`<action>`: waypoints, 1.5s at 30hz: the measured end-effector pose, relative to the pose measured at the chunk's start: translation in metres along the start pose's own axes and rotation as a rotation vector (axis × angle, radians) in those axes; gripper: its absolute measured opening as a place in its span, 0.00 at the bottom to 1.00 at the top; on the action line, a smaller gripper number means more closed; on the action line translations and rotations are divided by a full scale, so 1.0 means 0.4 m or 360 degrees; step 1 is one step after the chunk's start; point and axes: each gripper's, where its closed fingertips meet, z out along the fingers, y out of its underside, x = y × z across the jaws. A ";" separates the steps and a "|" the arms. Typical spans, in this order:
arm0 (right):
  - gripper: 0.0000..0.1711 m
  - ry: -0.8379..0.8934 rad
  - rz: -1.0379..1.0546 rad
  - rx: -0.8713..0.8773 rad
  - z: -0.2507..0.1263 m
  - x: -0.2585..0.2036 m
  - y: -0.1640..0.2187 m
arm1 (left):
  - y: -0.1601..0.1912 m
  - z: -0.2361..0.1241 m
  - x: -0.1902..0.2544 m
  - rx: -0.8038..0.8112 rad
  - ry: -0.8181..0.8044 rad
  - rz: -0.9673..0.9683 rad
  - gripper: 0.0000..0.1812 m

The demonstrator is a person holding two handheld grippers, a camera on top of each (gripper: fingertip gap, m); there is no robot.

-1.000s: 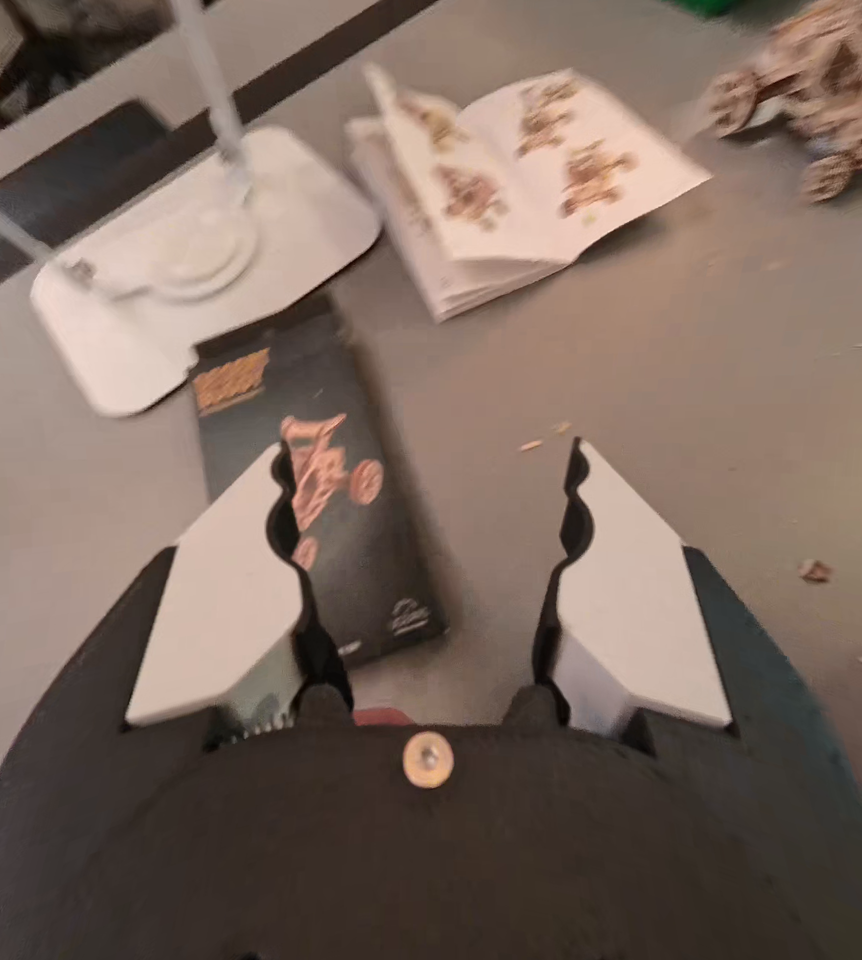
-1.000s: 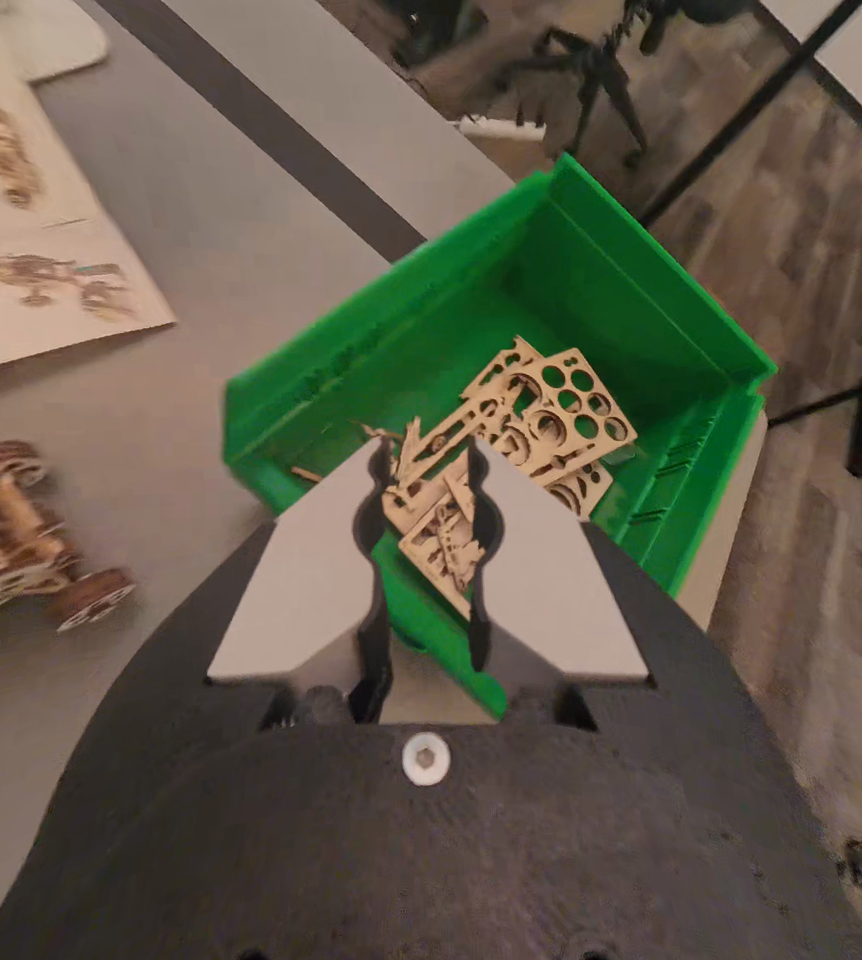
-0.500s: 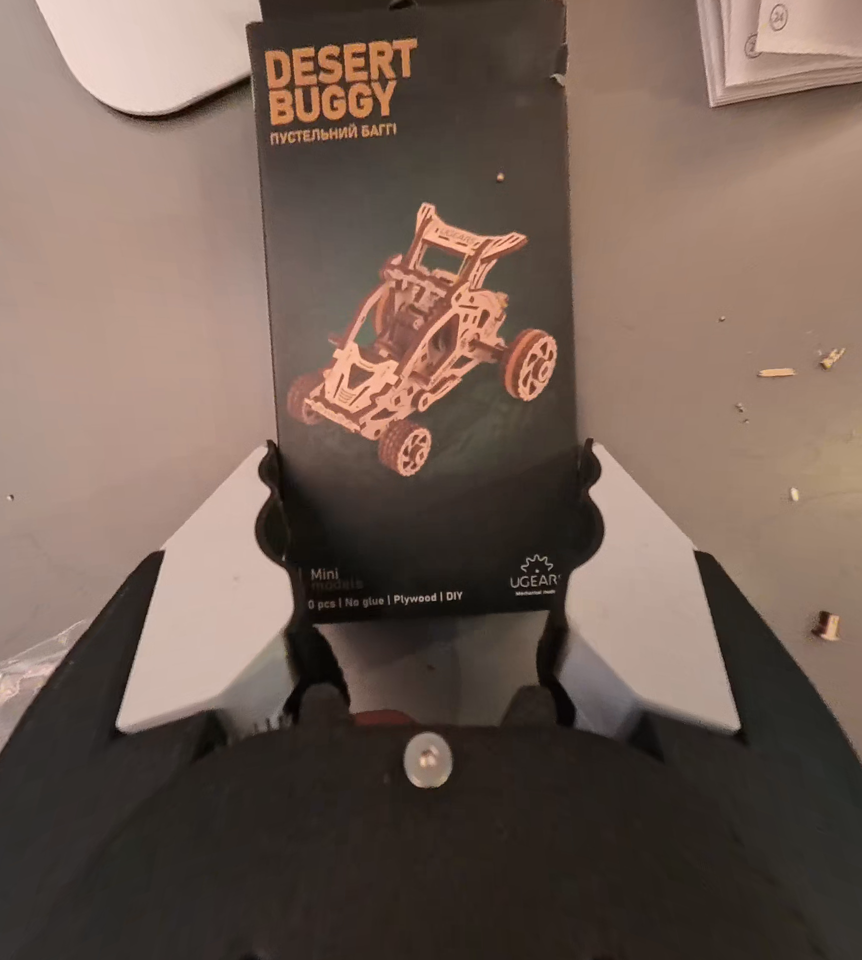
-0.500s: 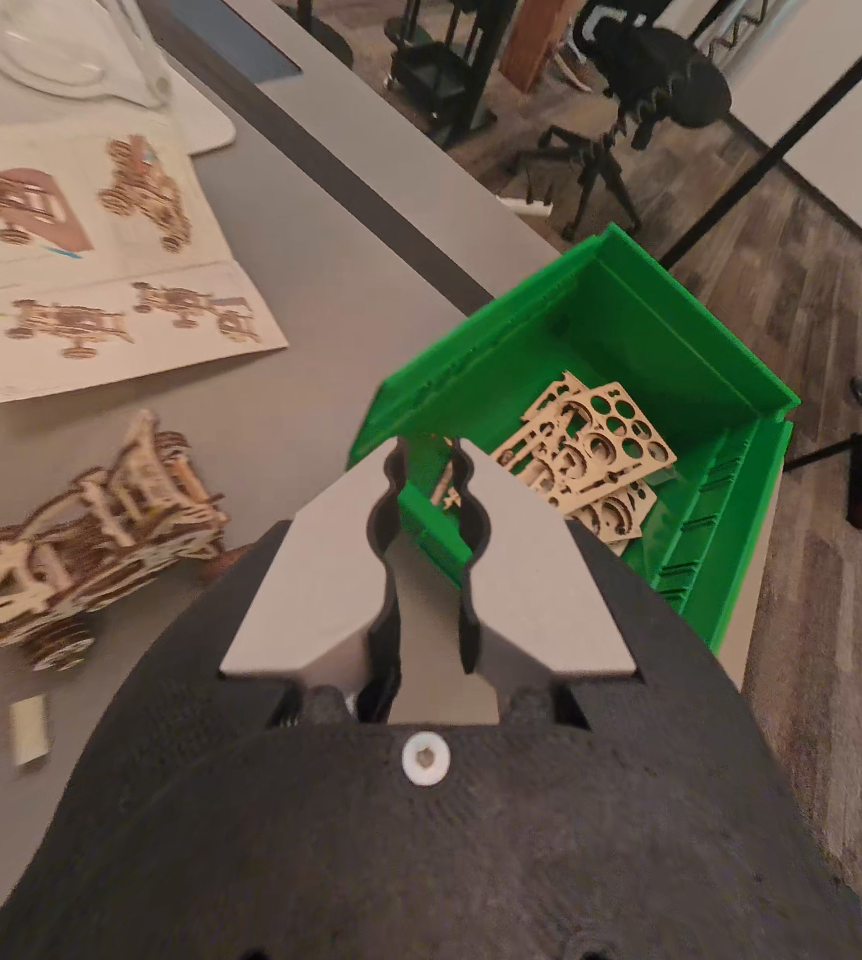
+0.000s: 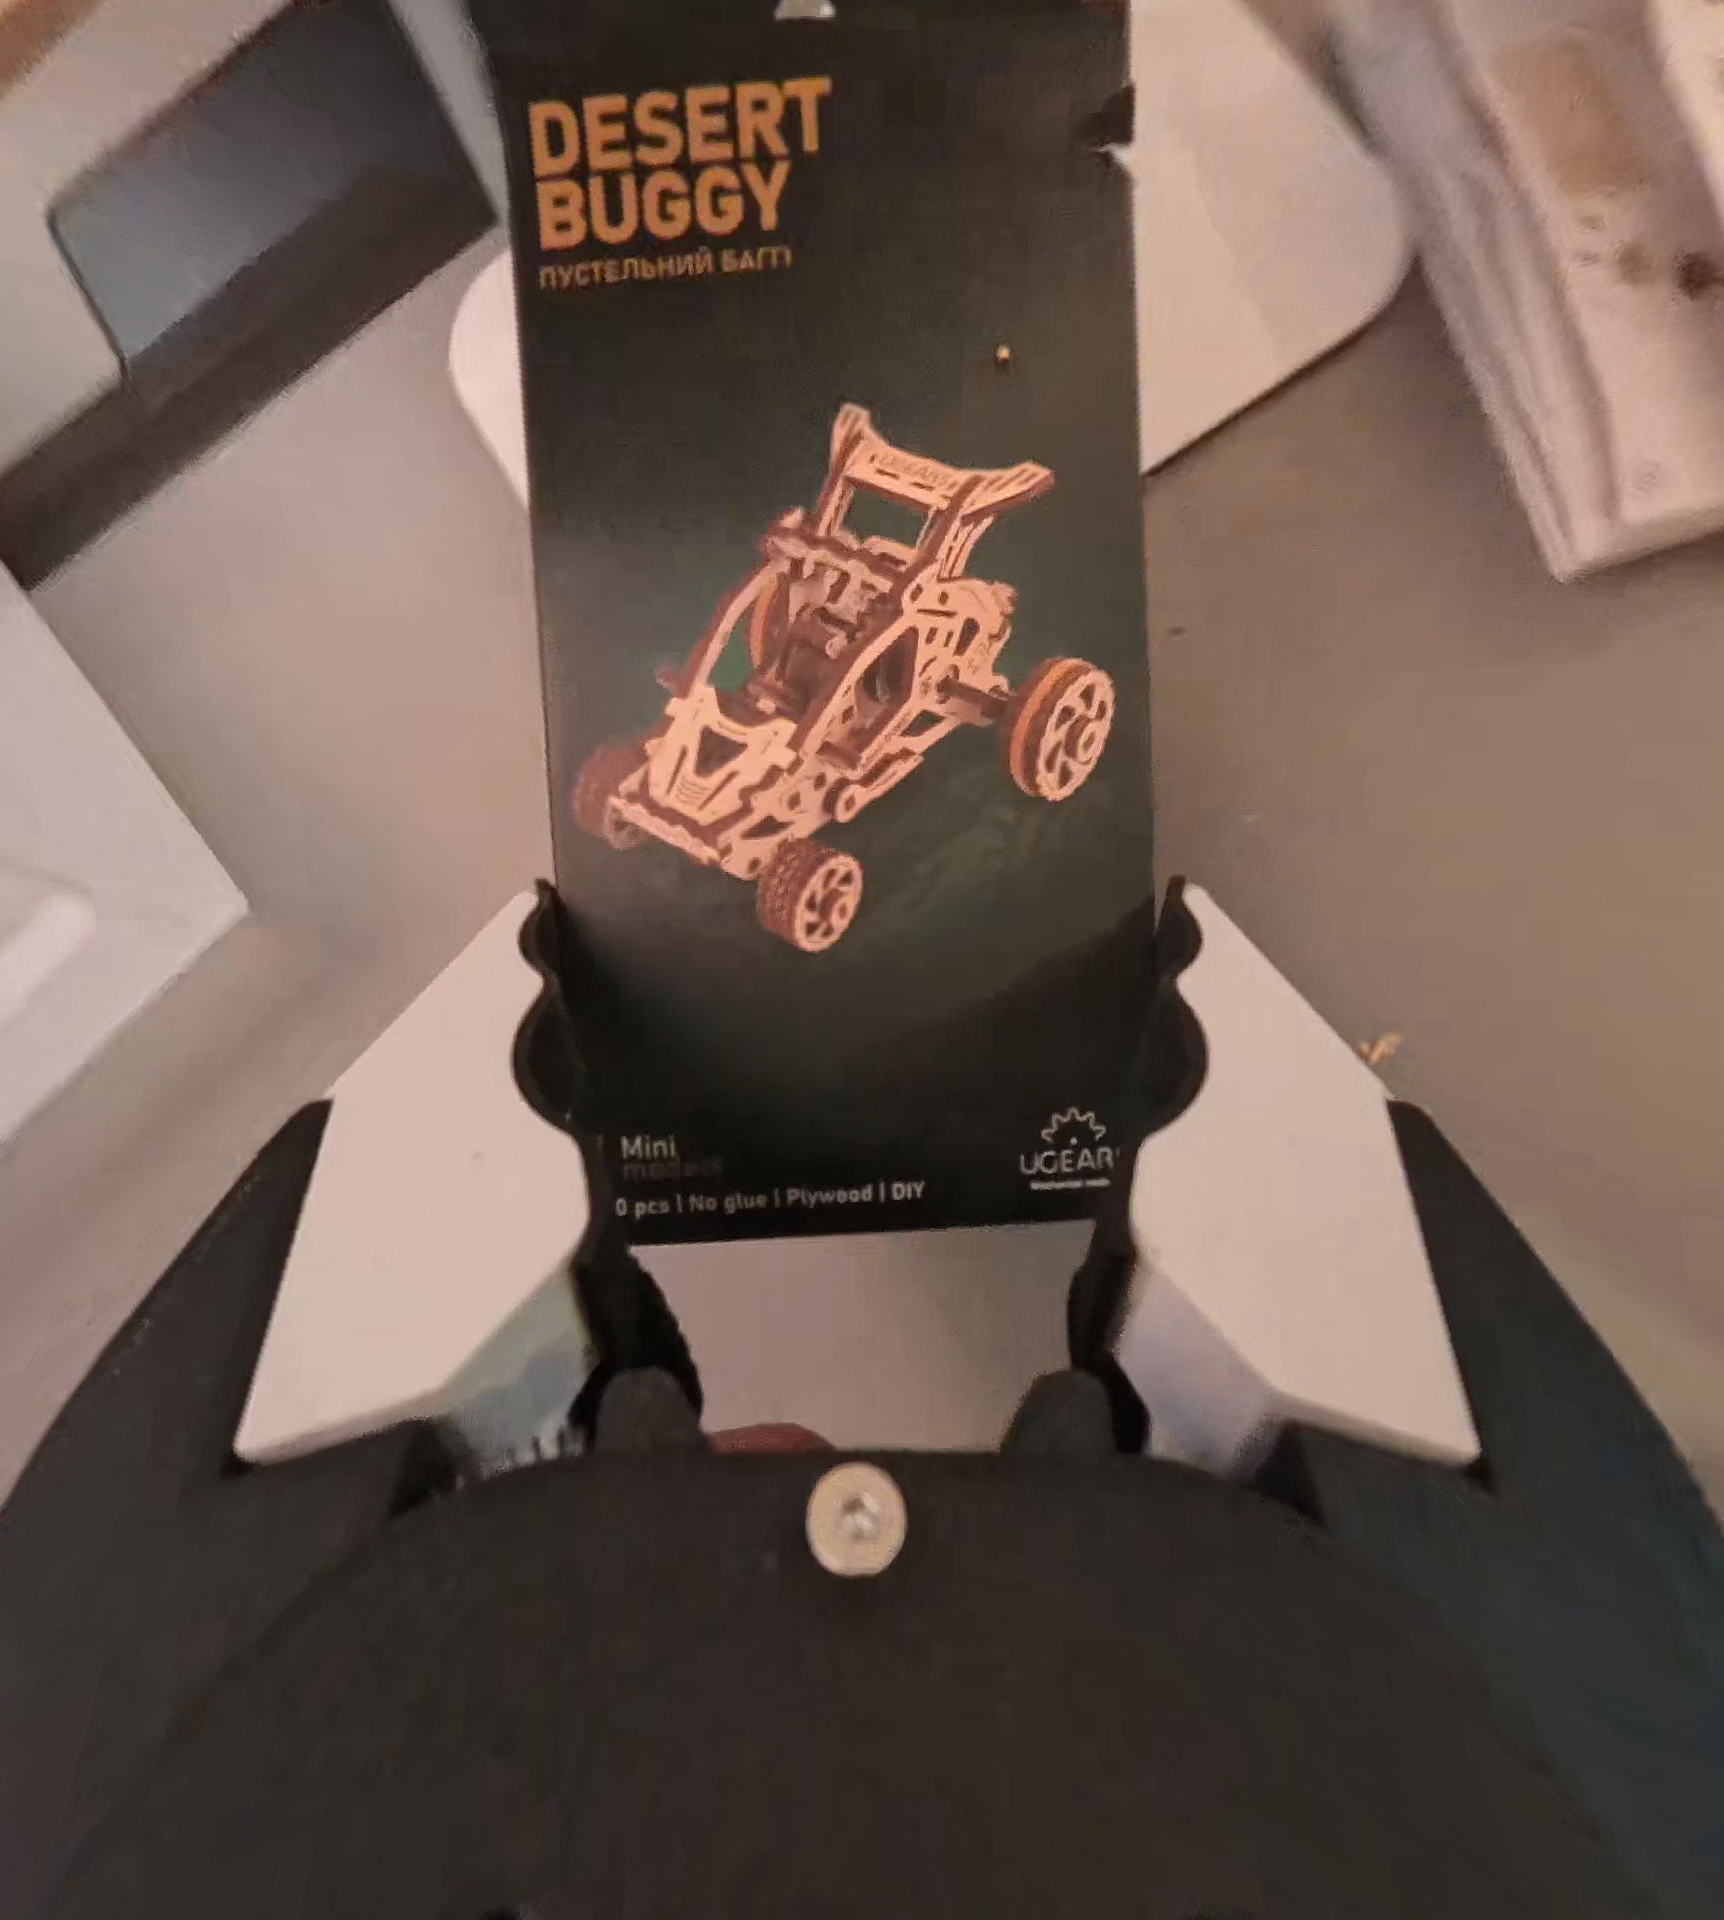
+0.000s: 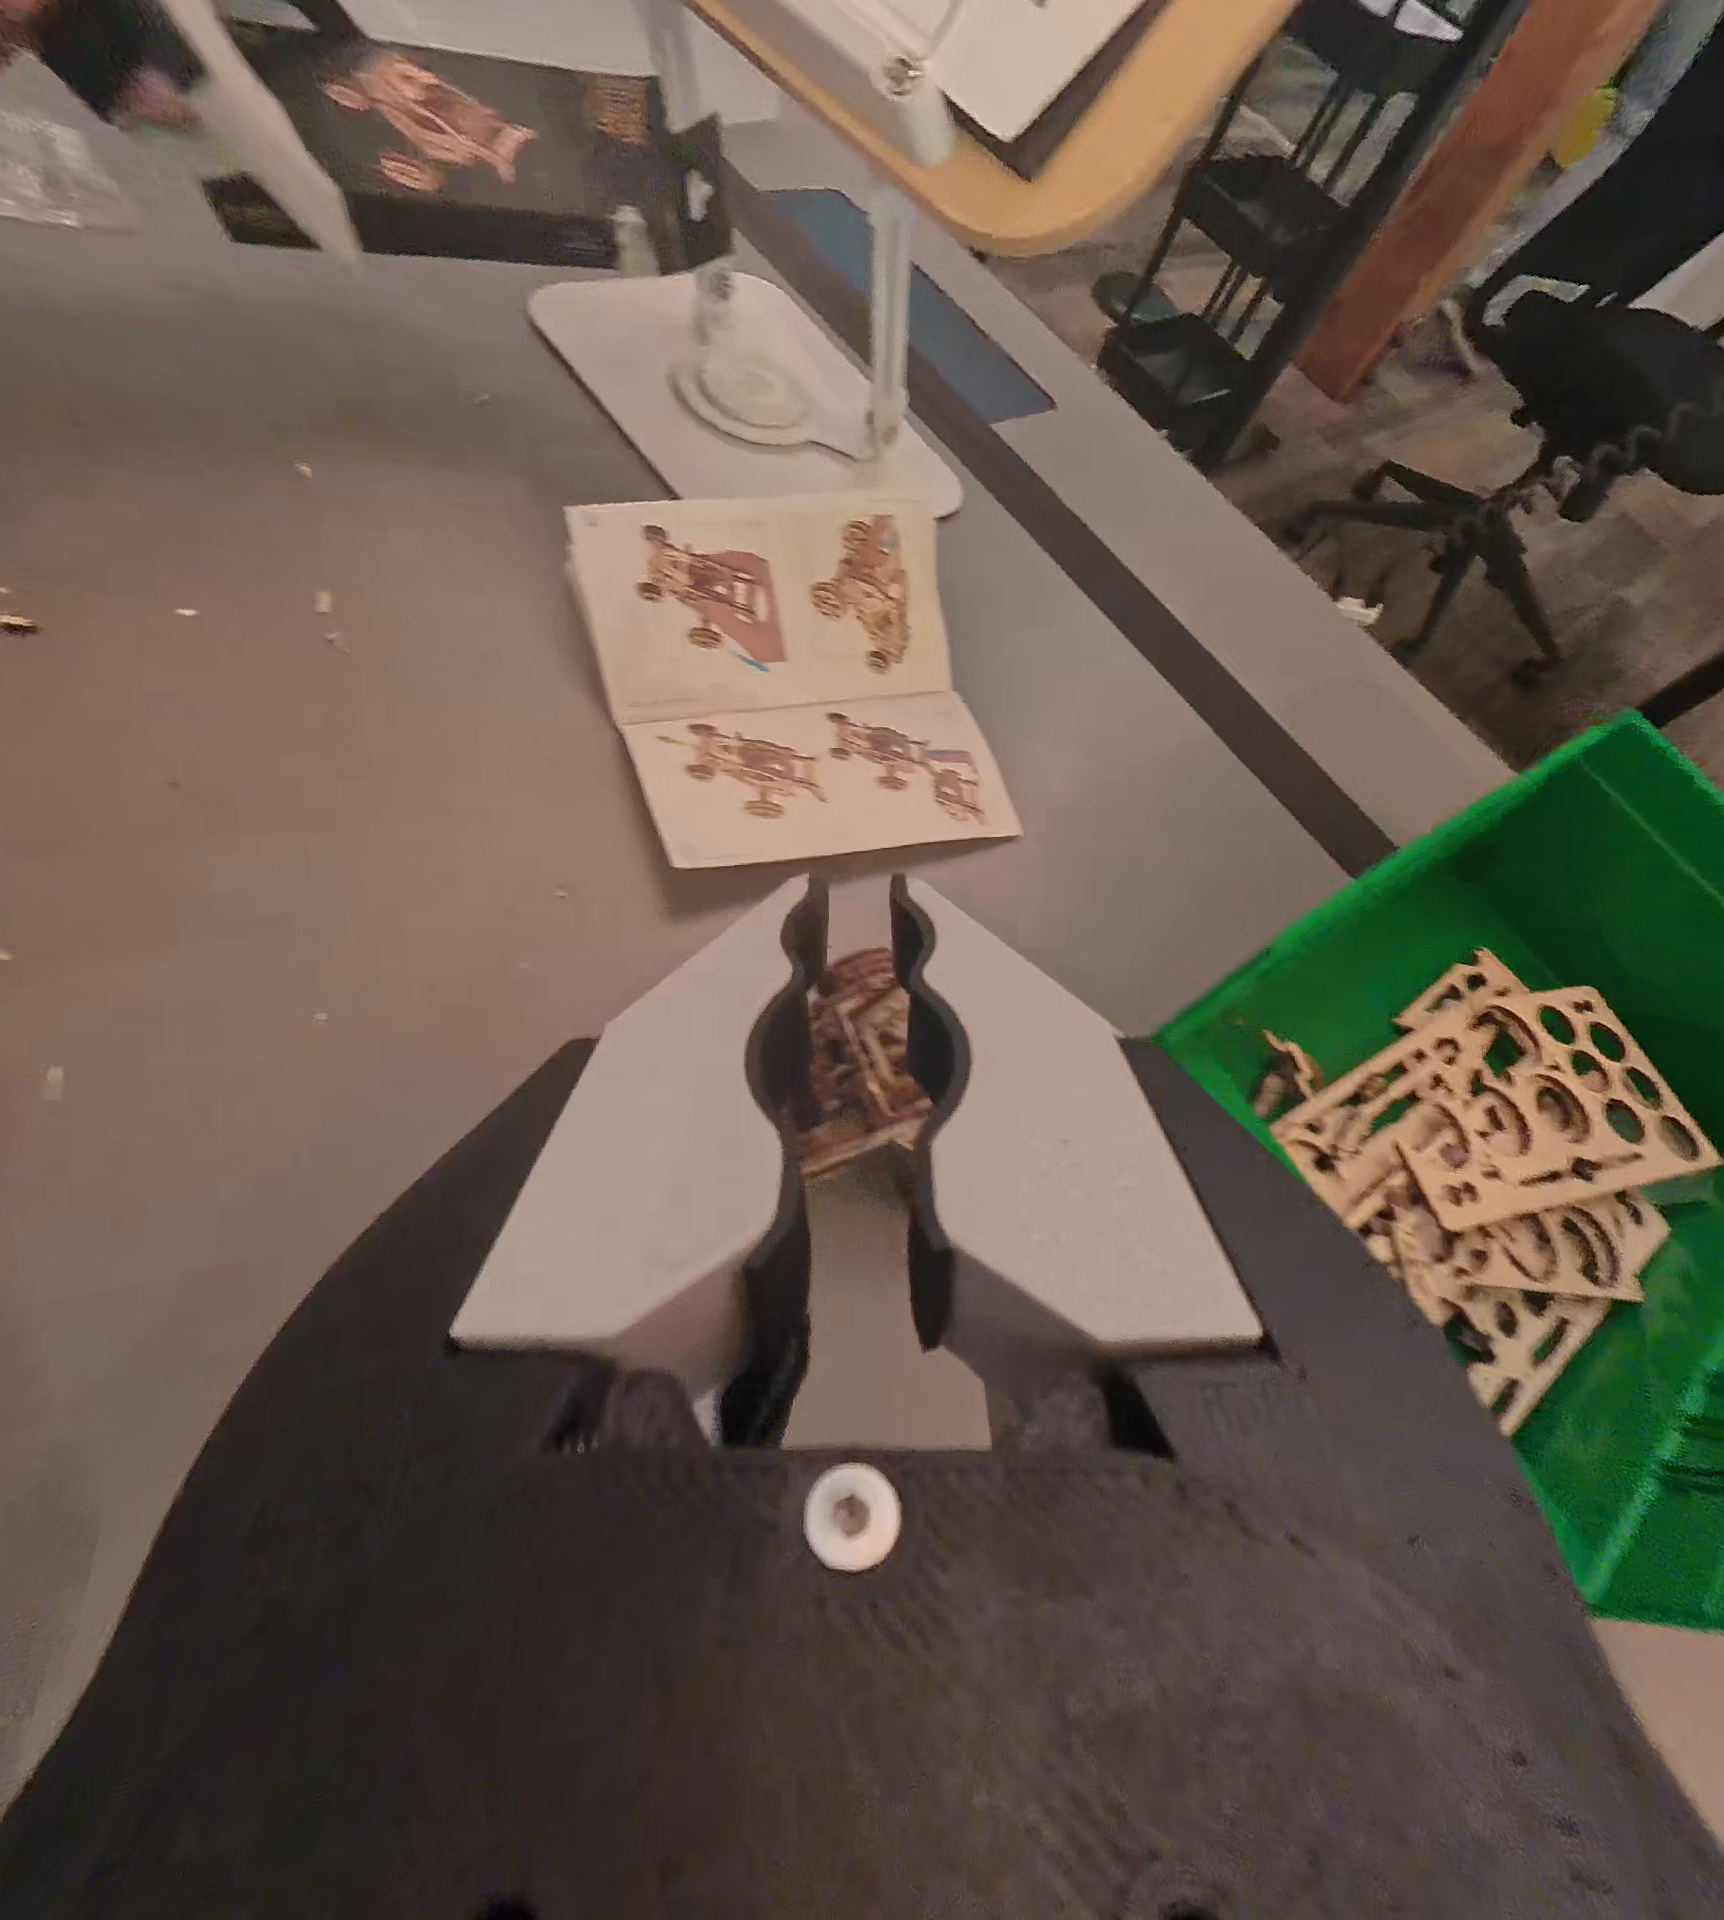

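Observation:
My left gripper point(image 5: 858, 904) is shut on the lower end of a flat black box point(image 5: 837, 623) printed with a wooden buggy, one finger on each long edge, and holds it up off the grey table. The box also shows far off in the right wrist view point(image 6: 442, 145). My right gripper point(image 6: 856, 894) has its jaws almost together and grips nothing. A small wooden buggy model point(image 6: 858, 1070) shows through the narrow slit, on the table beneath the fingers.
A green bin point(image 6: 1616, 883) holding punched plywood sheets point(image 6: 1523, 1112) stands at the table's right edge. An open instruction booklet point(image 6: 785, 686) lies ahead, with a white stand base point(image 6: 733, 384) beyond it. Wood crumbs are scattered on the table point(image 6: 214, 831).
My left gripper closed on the black box and lifted it off the table. My right gripper swung left, away from the green bin, and came over the buggy model.

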 end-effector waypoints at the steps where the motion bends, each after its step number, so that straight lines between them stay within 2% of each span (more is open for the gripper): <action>1: 0.05 -0.0023 0.0003 -0.0017 0.009 -0.022 -0.003 | 0.009 0.016 0.004 -0.0025 0.0005 -0.0096 0.60; 3: 0.05 -0.0058 -0.0009 -0.0047 0.029 -0.062 -0.012 | 0.020 0.053 0.042 -0.0017 0.0076 -0.0313 0.60; 6: 0.05 -0.0133 -0.0014 -0.0083 0.065 -0.116 -0.023 | 0.068 0.103 0.086 -0.0127 0.0034 -0.0440 0.60; 8: 0.05 -0.0198 -0.0022 -0.0102 0.091 -0.156 -0.028 | 0.070 0.102 0.110 -0.0055 0.0016 -0.0556 0.60; 12: 0.07 -0.0269 -0.0050 -0.0155 0.156 -0.216 -0.035 | 0.075 0.085 0.090 0.0052 -0.0080 -0.0732 0.61; 18: 0.25 -0.0286 -0.0119 -0.0339 0.331 -0.272 -0.022 | 0.048 0.075 0.087 0.0131 -0.0120 -0.0780 0.70; 20: 0.22 -0.0252 -0.0205 -0.0438 0.388 -0.281 -0.006 | 0.027 0.041 0.093 0.0220 -0.0161 -0.0699 0.69; 23: 0.22 -0.0191 -0.0252 -0.0577 0.434 -0.273 0.023 | -0.066 -0.007 0.193 0.0374 -0.0013 -0.0425 0.54; 25: 0.18 -0.0214 -0.0169 -0.0540 0.417 -0.288 0.020 | -0.132 -0.012 0.289 0.0400 0.0164 -0.0271 0.50; 26: 0.18 -0.0229 -0.0100 -0.0512 0.401 -0.300 0.022 | -0.162 -0.005 0.336 0.0404 0.0254 -0.0195 0.45; 30: 0.22 -0.0207 0.0129 -0.0498 0.331 -0.318 0.092 | -0.245 0.092 0.447 0.0285 0.0530 -0.0122 0.43; 31: 0.22 -0.0239 0.0253 -0.0470 0.314 -0.325 0.100 | -0.252 0.126 0.462 0.0227 0.0598 -0.0154 0.41; 34: 0.26 -0.0271 0.0427 -0.0453 0.284 -0.338 0.127 | -0.225 0.213 0.493 -0.0001 0.0701 -0.0173 0.28; 36: 0.28 -0.0319 0.0535 -0.0431 0.275 -0.351 0.135 | -0.226 0.228 0.507 0.0033 0.0751 -0.0175 0.04; 37: 0.28 -0.0340 0.0584 -0.0422 0.271 -0.354 0.138 | -0.221 0.229 0.514 0.0035 0.0778 -0.0190 0.00; 45: 0.28 -0.0437 0.0749 -0.0384 0.242 -0.371 0.163 | -0.142 0.155 0.508 0.0098 0.0805 -0.0330 0.00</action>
